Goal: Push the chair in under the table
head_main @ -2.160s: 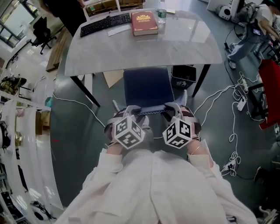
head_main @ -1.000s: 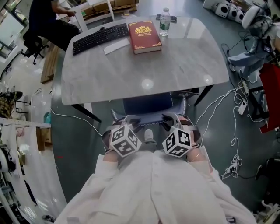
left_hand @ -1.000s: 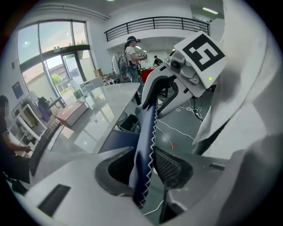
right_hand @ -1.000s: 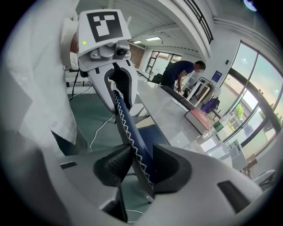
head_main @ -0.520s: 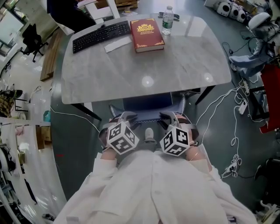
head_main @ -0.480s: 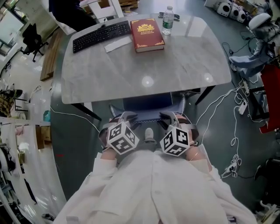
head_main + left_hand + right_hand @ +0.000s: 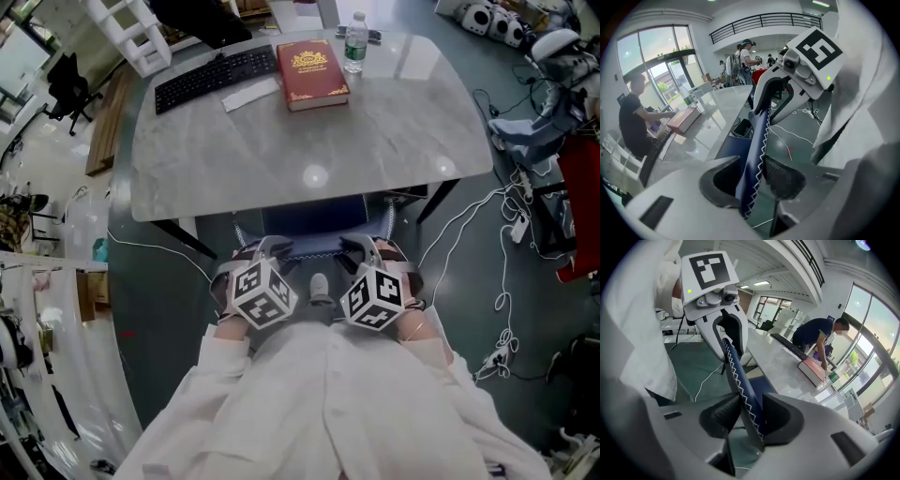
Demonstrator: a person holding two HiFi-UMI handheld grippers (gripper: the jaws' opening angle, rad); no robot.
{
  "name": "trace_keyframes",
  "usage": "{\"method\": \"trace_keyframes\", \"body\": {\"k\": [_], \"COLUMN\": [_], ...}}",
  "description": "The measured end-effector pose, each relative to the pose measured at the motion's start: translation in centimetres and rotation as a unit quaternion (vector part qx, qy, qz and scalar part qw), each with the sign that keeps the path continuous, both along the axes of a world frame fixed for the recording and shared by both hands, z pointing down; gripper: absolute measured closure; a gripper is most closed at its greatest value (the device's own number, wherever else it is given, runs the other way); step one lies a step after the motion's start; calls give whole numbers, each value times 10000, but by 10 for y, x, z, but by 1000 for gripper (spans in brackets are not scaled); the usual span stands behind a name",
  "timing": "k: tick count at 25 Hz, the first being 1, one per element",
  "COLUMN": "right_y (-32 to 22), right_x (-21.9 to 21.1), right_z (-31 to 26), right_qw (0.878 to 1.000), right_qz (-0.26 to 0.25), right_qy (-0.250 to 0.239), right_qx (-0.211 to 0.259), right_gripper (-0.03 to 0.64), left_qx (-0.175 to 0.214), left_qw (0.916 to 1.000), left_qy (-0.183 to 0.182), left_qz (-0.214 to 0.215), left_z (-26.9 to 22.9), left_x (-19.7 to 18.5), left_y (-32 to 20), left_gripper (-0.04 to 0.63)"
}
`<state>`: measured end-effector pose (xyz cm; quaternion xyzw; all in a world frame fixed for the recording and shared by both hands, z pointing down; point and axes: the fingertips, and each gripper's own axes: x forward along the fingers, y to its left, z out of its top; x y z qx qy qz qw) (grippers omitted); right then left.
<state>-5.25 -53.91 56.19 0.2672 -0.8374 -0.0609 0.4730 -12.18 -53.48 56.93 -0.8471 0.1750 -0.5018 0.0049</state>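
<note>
The dark blue chair [image 7: 314, 217] stands mostly under the grey marble table [image 7: 281, 150]; only the rear of its seat and its stitched backrest [image 7: 315, 251] show. My left gripper [image 7: 269, 249] straddles the left of the backrest's top edge [image 7: 757, 140]. Its jaws have just been opening, and the edge lies loose between the pads [image 7: 785, 178] with a thin gap. My right gripper [image 7: 360, 248] is shut on the right of the same edge [image 7: 740, 380], with both pads [image 7: 723, 414] pressed against it.
On the table lie a red book [image 7: 311, 73], a water bottle [image 7: 353, 42], a black keyboard [image 7: 216, 80] and a paper slip. A person works at the far side. White cables [image 7: 487, 234] trail over the floor to the right. A glass panel runs along the left.
Since the earliest frame the chair has slid far under the table, and both grippers went forward with it. Over the last second the grippers and the chair have hardly shifted.
</note>
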Motion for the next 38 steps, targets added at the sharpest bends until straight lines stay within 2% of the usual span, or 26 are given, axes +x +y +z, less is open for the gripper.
{"method": "trace_keyframes", "body": {"k": [5, 9, 15, 22, 29, 38], "right_y": [4, 9, 11, 22, 61, 149], "right_x": [-2, -6, -7, -4, 9, 19], "right_z": [1, 3, -2, -23, -42, -59], "right_qw": [9999, 10000, 9995, 9975, 9948, 9897], "right_qz": [-22, -35, 143, 293, 331, 340], "right_qy": [-29, -55, -252, -623, -876, -1342], "right_qx": [-123, -35, -97, 164, 405, 357], "right_gripper": [477, 477, 464, 457, 457, 457], "left_qx": [46, -18, 283, 602, 996, 887], "left_qw": [9999, 9997, 9984, 9938, 9846, 9820], "left_qy": [-83, -48, -113, 303, 519, 858], "left_qz": [-96, -224, -471, -882, -1338, -1434], "left_z": [1, 5, 3, -16, -36, -49], "left_x": [-1, -5, -6, -1, -1, 22], "left_y": [2, 6, 9, 15, 41, 132], "left_gripper": [443, 437, 433, 387, 385, 387]}}
